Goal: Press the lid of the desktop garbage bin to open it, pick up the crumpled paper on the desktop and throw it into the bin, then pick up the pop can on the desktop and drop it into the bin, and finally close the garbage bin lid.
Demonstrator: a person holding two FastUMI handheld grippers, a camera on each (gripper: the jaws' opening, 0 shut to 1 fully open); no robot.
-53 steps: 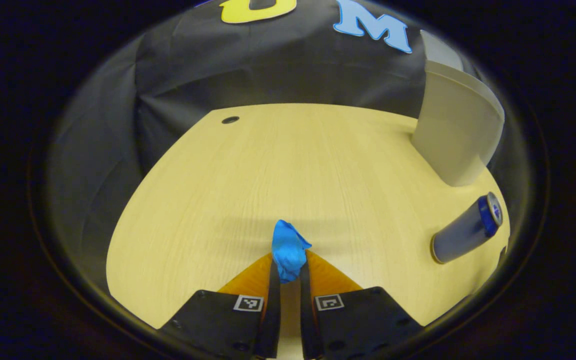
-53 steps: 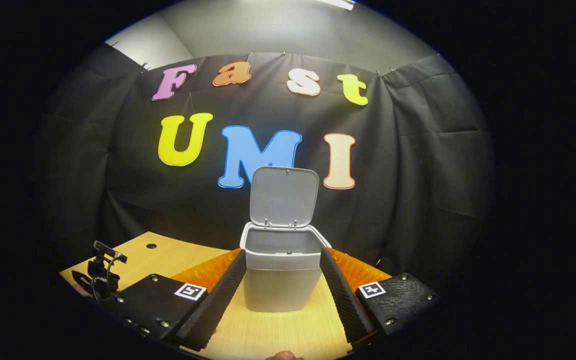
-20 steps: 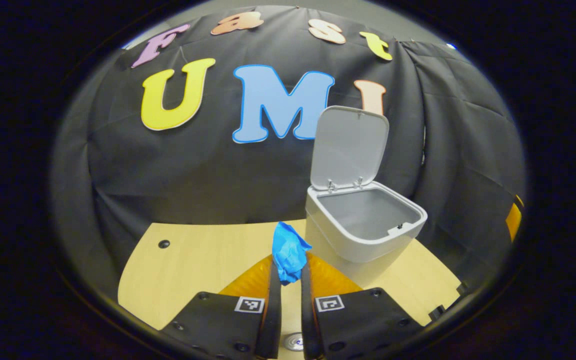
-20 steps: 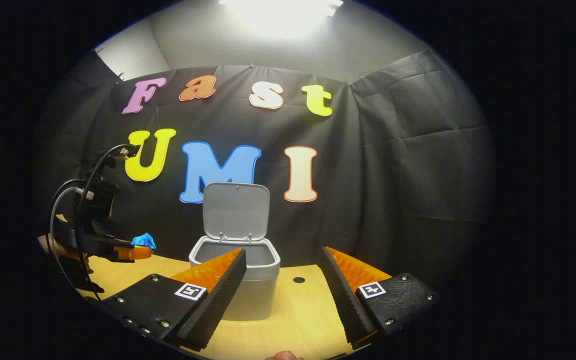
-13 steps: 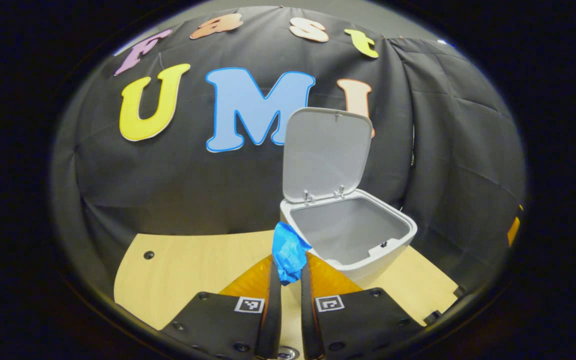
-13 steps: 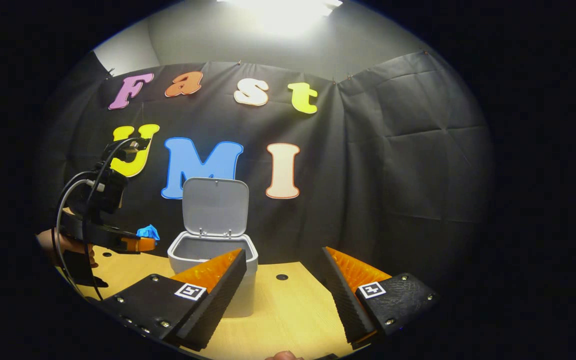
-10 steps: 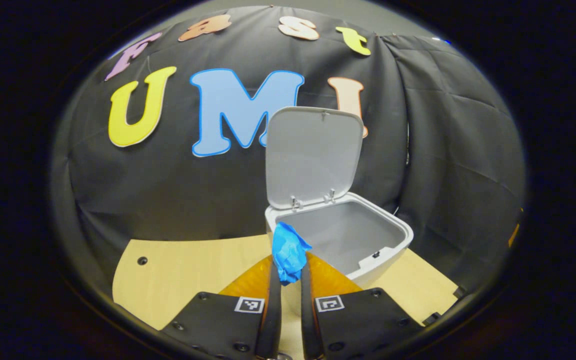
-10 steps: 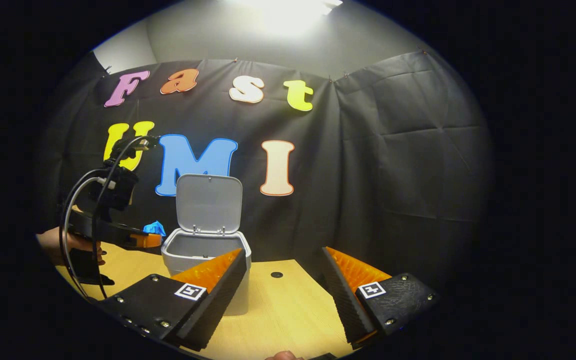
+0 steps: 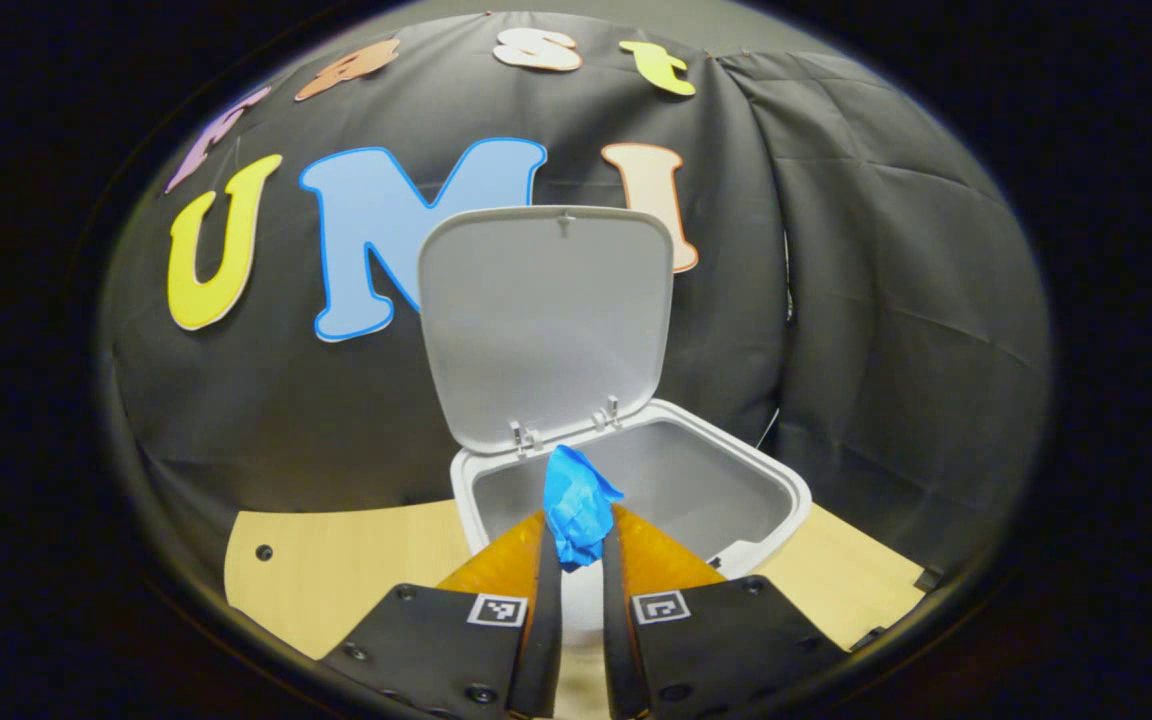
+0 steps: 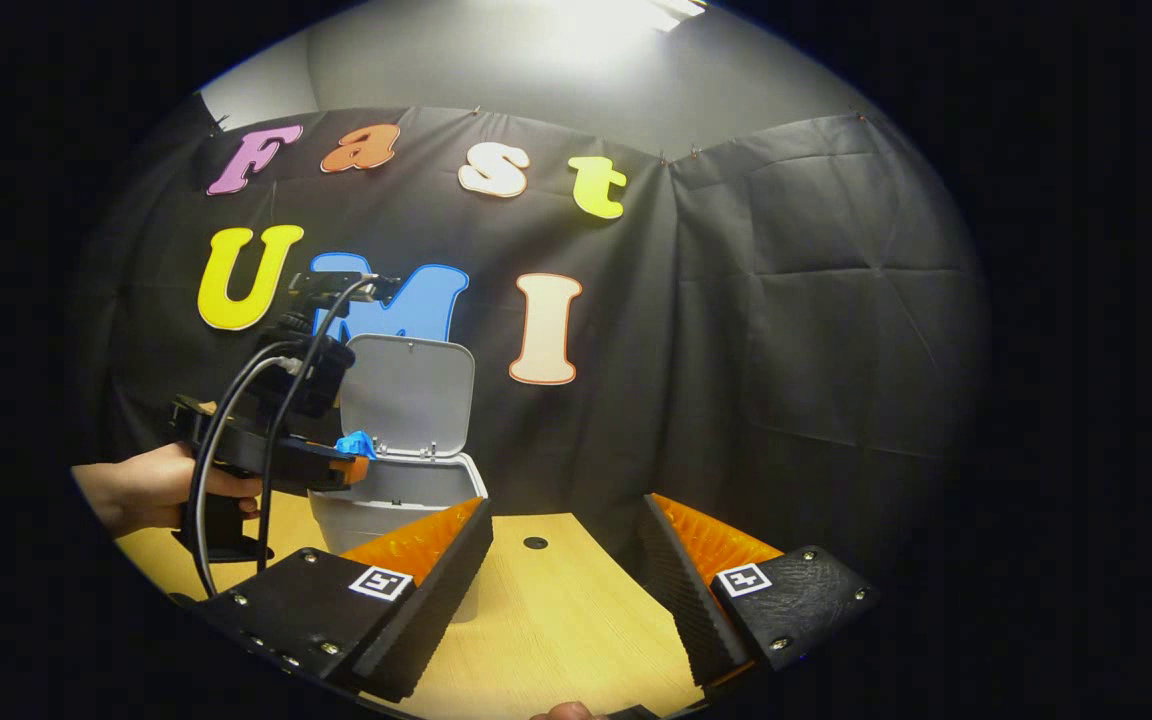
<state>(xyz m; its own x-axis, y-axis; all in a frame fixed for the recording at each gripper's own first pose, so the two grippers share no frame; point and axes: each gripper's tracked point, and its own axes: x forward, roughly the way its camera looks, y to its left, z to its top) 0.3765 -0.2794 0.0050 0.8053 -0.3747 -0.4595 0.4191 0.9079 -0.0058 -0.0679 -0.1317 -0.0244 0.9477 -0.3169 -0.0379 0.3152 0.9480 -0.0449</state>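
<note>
The garbage bin [image 9: 626, 490] is seen with its lid [image 9: 546, 320] raised, the crumpled paper [image 9: 576, 505] is held pinched in the left gripper [image 9: 576, 560] over the rim, unreleased, while the right gripper [image 10: 566, 560] is held spread and empty; the can and the lid closing are judged left.

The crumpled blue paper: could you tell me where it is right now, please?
The crumpled blue paper is pinched between the left gripper's fingers, held over the near rim of the open garbage bin, in front of its raised lid.

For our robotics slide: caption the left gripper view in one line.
Left gripper holds the crumpled blue paper over the open grey bin, lid upright.
</note>
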